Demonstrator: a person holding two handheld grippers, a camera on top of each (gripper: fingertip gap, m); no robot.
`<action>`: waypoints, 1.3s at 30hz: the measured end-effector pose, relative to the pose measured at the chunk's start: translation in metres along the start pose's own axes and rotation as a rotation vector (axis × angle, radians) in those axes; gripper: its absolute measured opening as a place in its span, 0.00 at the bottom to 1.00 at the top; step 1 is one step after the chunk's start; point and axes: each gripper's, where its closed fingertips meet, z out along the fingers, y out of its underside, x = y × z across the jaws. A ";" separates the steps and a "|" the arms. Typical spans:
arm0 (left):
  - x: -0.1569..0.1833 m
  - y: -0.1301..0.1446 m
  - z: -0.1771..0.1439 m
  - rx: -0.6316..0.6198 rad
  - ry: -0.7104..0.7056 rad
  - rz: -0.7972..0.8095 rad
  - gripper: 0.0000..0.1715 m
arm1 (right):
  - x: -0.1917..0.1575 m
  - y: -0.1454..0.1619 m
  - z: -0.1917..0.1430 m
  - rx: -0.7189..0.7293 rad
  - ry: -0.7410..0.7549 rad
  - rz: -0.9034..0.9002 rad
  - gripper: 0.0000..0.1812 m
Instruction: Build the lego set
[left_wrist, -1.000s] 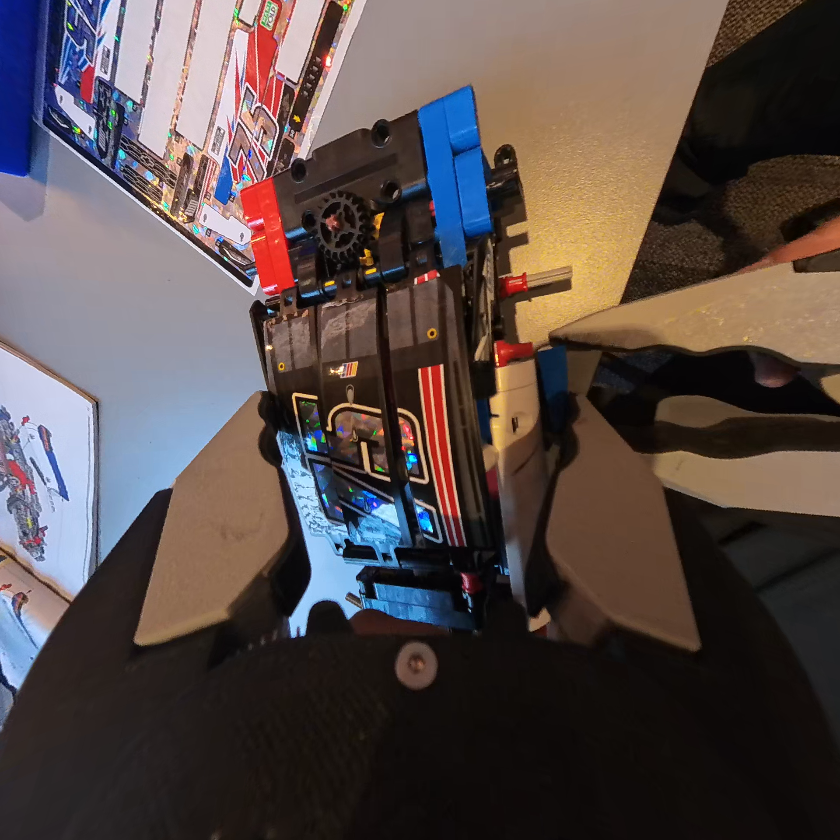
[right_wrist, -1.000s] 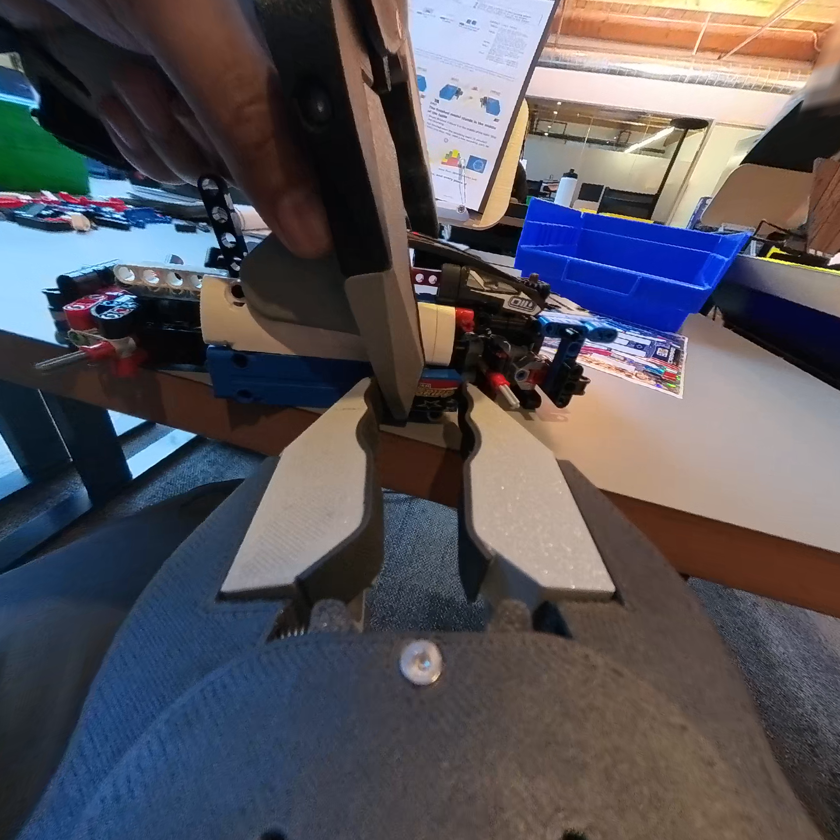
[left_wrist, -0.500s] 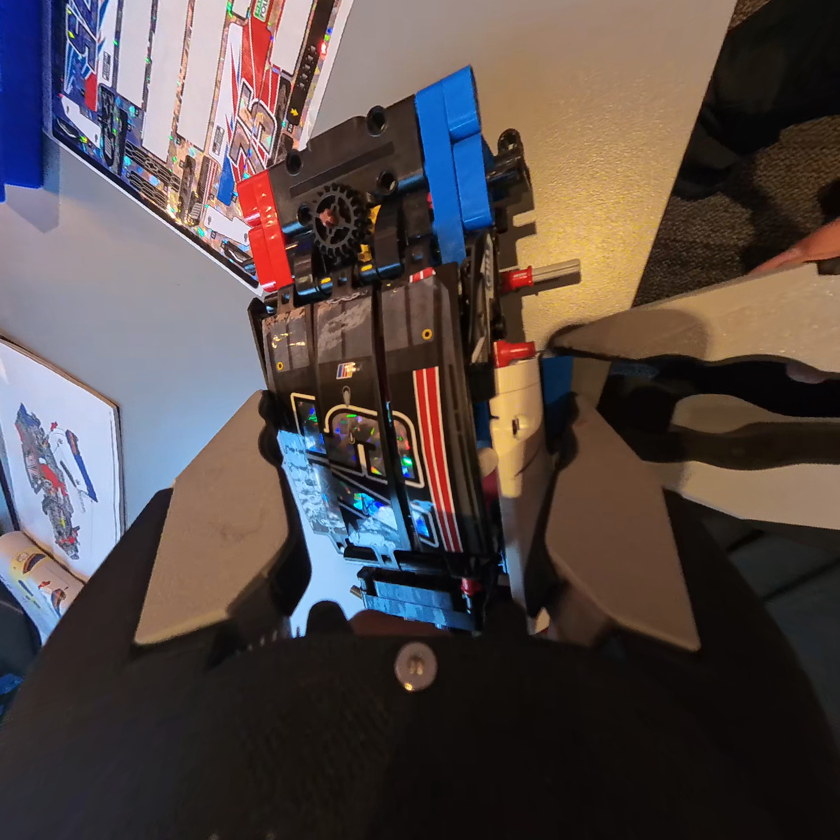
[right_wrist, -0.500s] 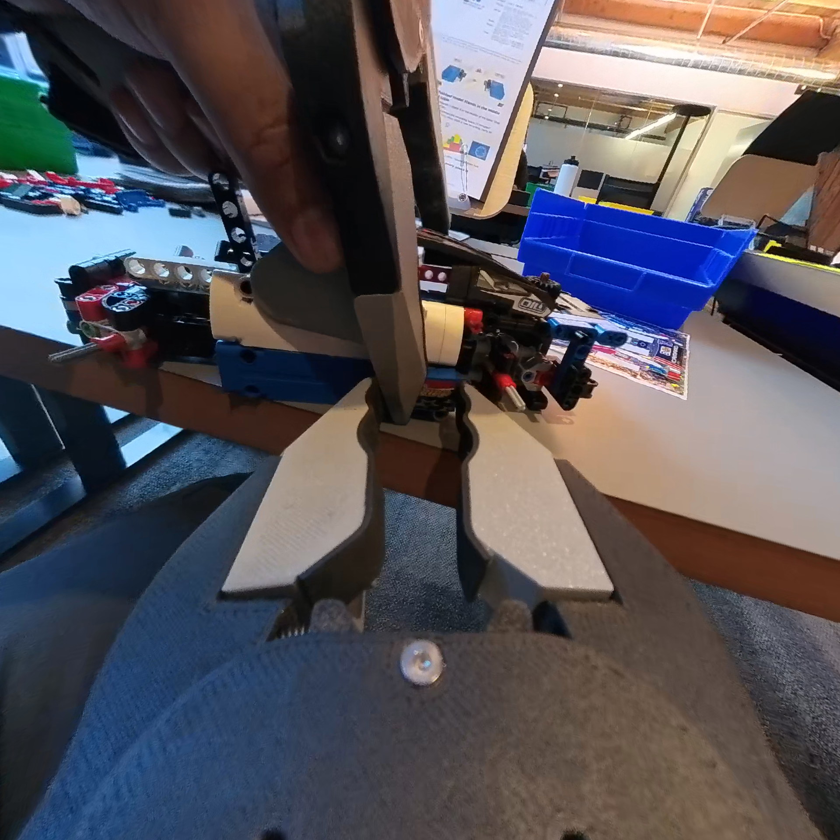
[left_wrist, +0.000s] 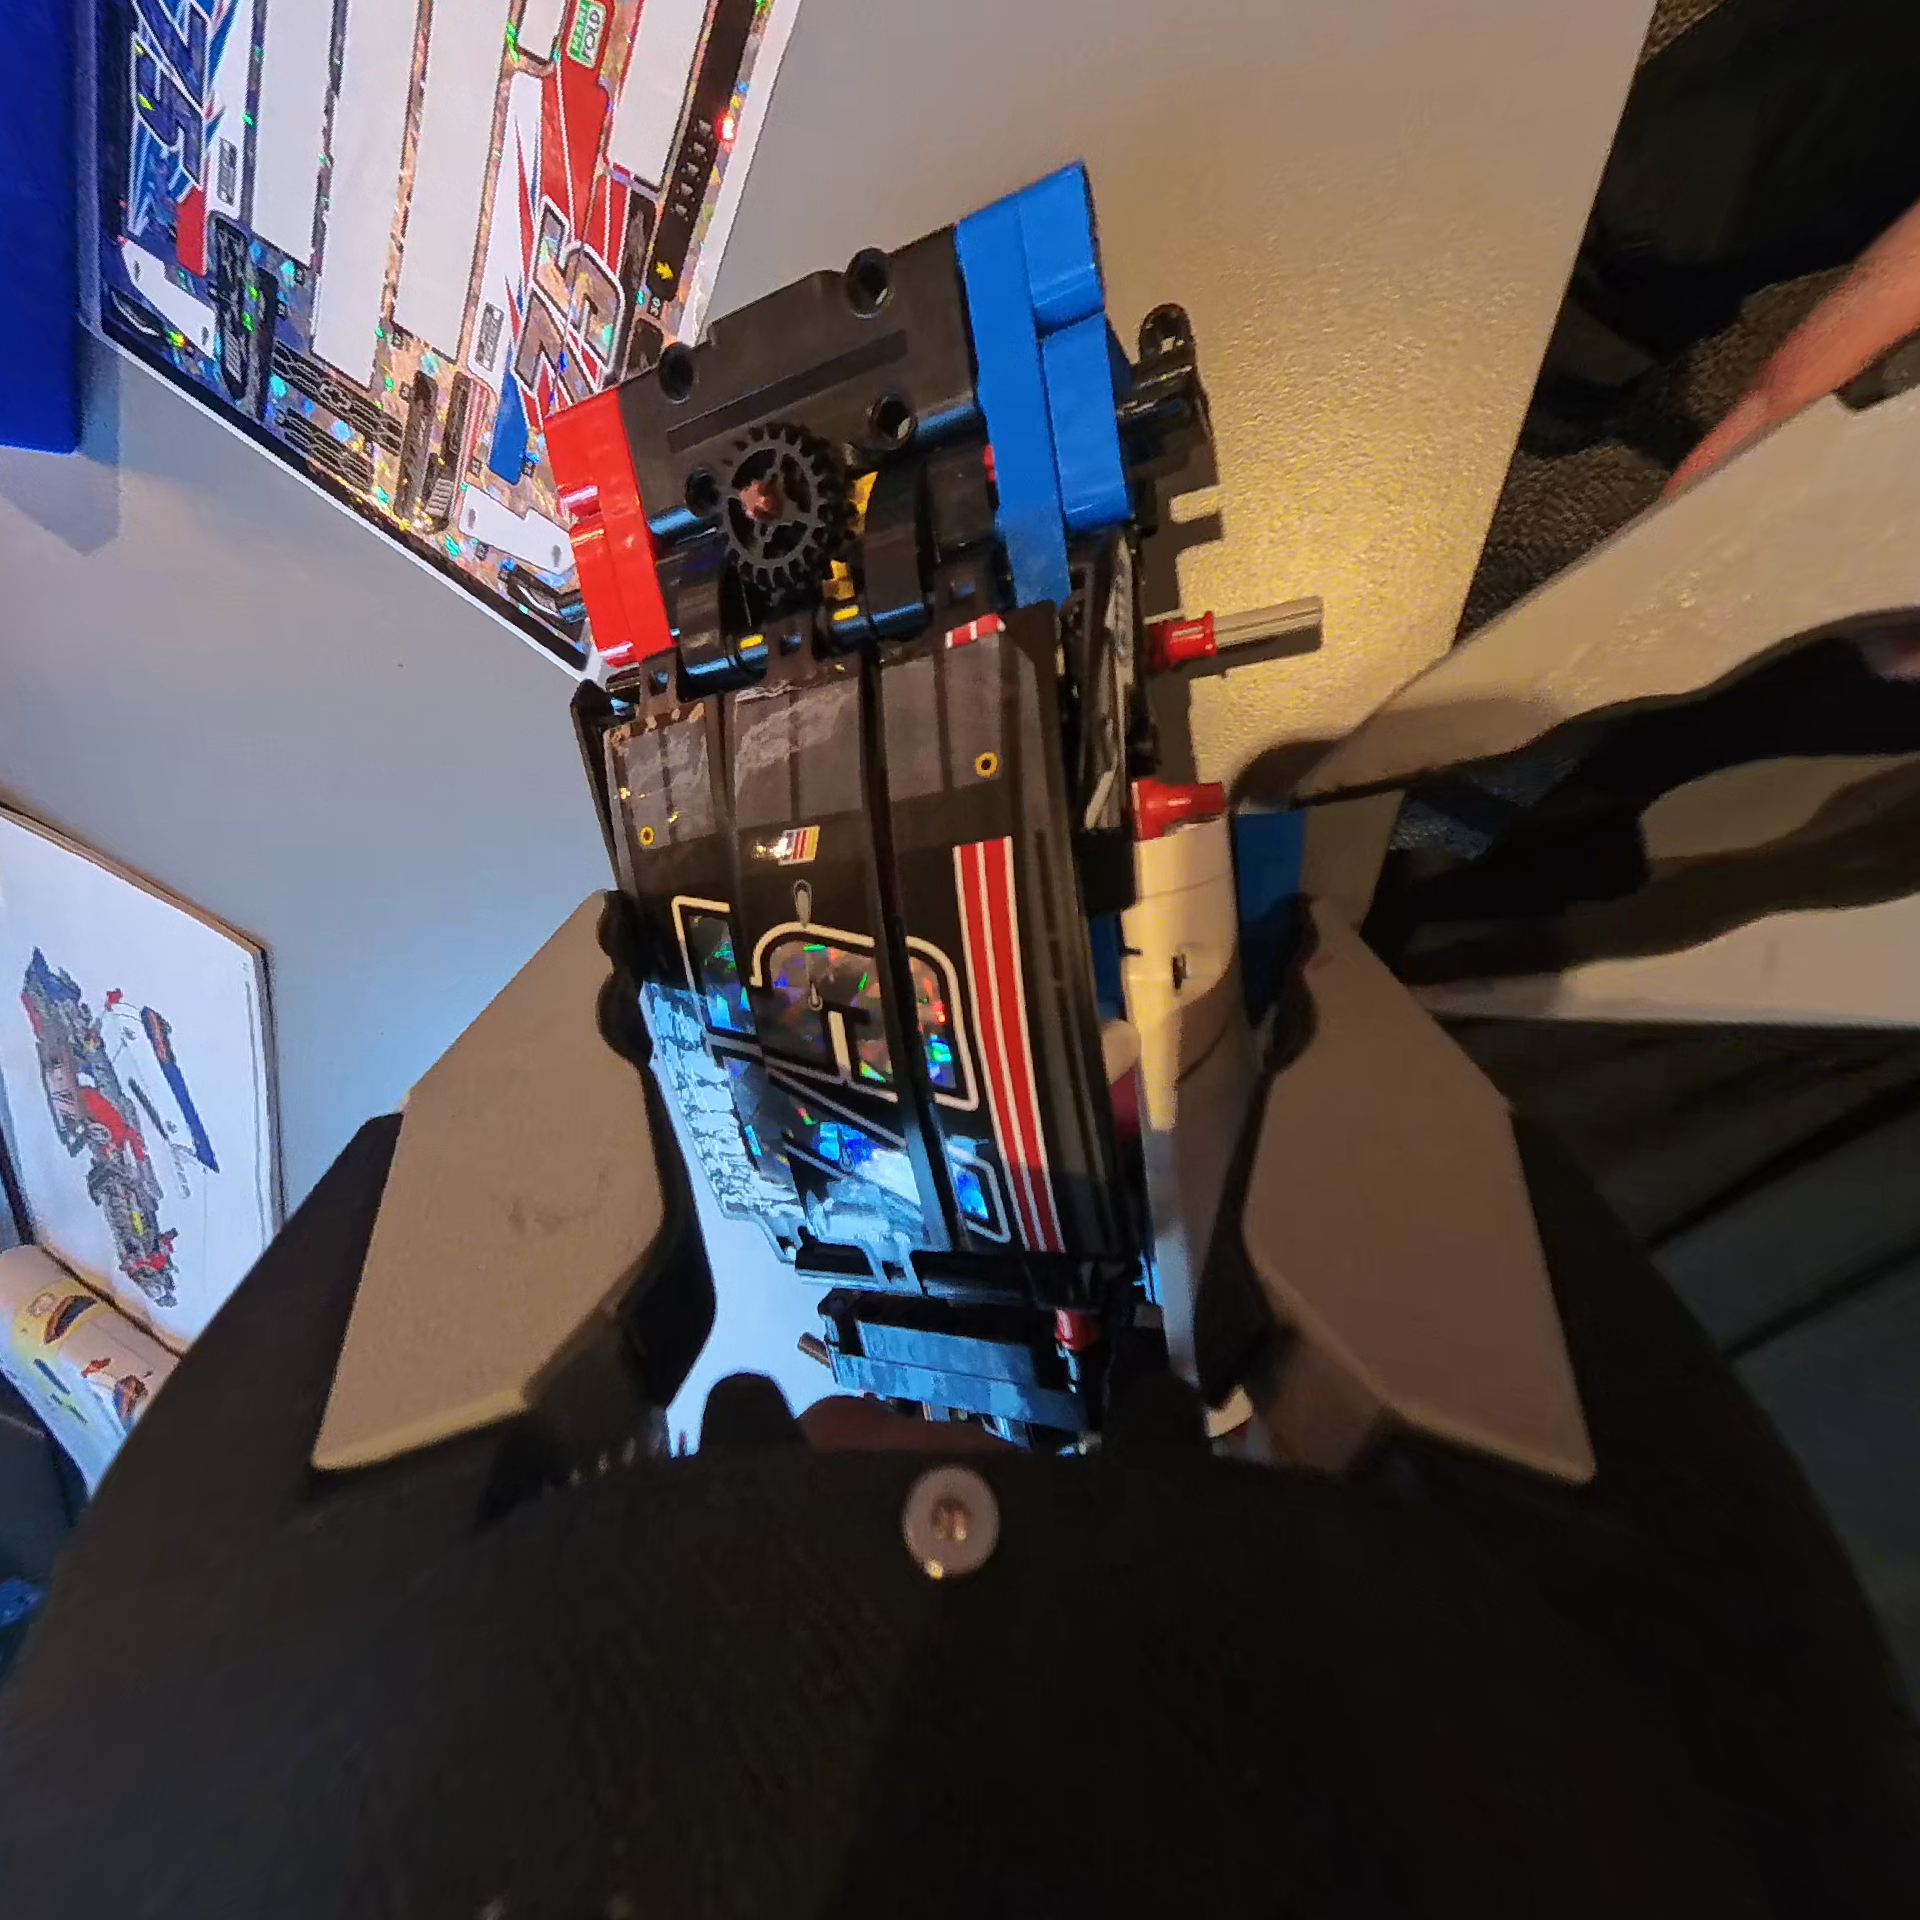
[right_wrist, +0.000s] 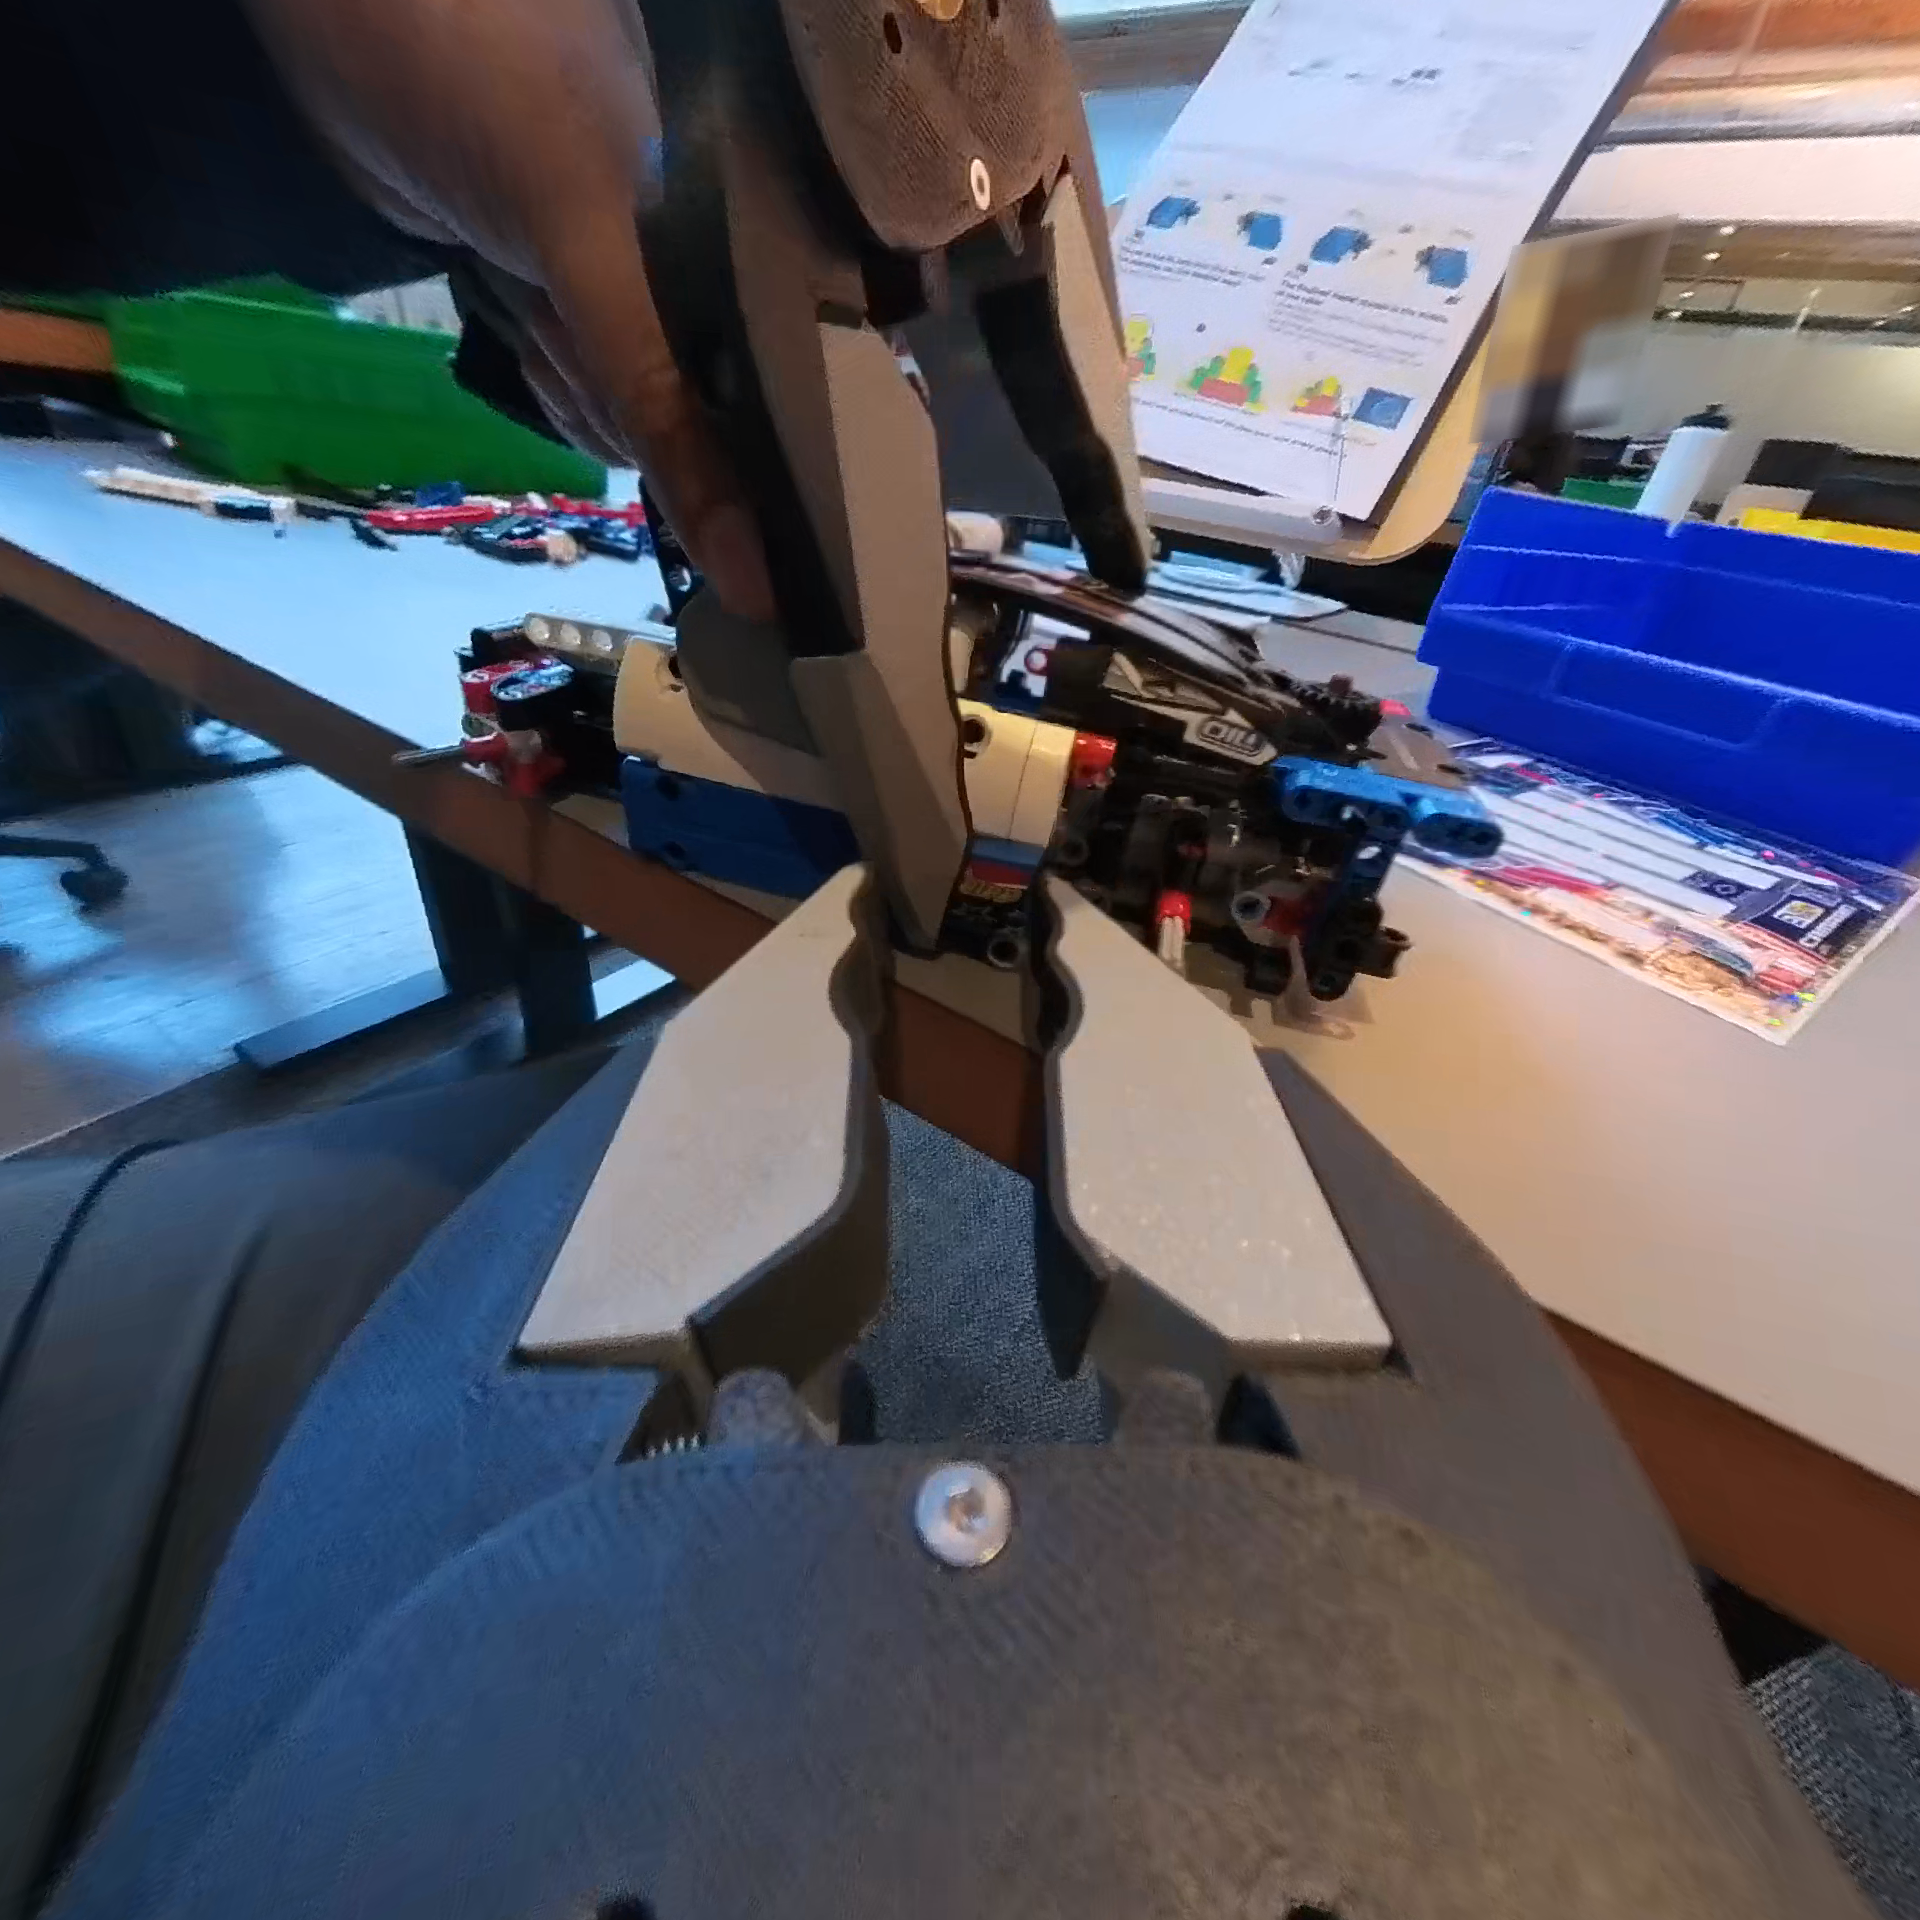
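The left gripper (left_wrist: 951, 1039) reaches steeply down, clamped across the black, red-striped lego car (left_wrist: 883, 883) at the grey counter's (left_wrist: 1299, 260) edge — the right gripper (right_wrist: 951, 935), level, slightly parted, noses its near side.

1. Your left gripper (left_wrist: 951, 956) has a black, finely ribbed plastic body; one silver screw sits centred behind the jaws.
2. Its two fingers (left_wrist: 488, 1195) are flat grey wedges with wavy black inner edges.
3. Your right gripper (right_wrist: 956, 935) has a dark blue-grey textured body with the same silver screw.
4. Its grey fingers (right_wrist: 727, 1164) look faintly speckled.
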 end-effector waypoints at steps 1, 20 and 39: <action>-0.001 0.000 0.000 -0.001 -0.001 0.004 0.70 | 0.001 0.000 -0.002 -0.004 -0.011 -0.013 0.06; -0.002 0.003 0.000 -0.047 0.019 0.054 0.68 | 0.006 0.010 0.009 -0.152 -0.116 0.000 0.05; -0.003 0.005 0.001 -0.085 0.003 0.069 0.69 | 0.005 0.009 0.004 -0.019 0.094 -0.094 0.04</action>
